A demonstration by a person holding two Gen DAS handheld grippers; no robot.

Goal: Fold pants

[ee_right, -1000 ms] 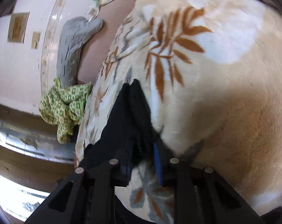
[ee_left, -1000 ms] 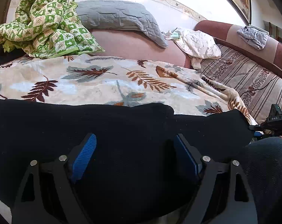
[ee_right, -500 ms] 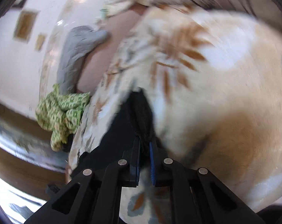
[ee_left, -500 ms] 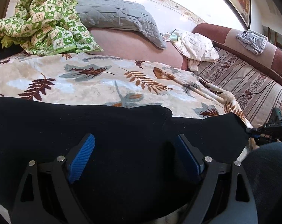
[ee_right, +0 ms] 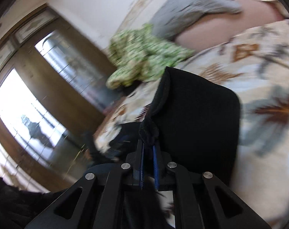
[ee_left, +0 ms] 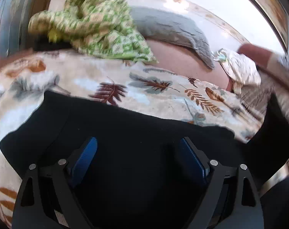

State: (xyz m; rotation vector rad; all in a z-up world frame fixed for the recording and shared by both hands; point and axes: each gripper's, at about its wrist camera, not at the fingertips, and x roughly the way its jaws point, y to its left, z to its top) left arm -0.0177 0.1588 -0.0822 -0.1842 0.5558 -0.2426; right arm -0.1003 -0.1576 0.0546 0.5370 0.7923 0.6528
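Note:
The black pants lie across the leaf-print blanket on the bed. My left gripper is open, its blue pads spread wide just above the black cloth. My right gripper is shut on a bunched edge of the pants and holds it lifted, with a doubled-over flap of cloth hanging over the blanket. Both views are motion-blurred.
A crumpled green patterned cloth and a grey pillow lie at the head of the bed. A white garment lies at the right. A window and wooden frame stand beyond the bed's left side.
My right gripper closed on the pants edge, lifted it and swung it over toward the left. My left gripper shifted left and stayed open over the cloth.

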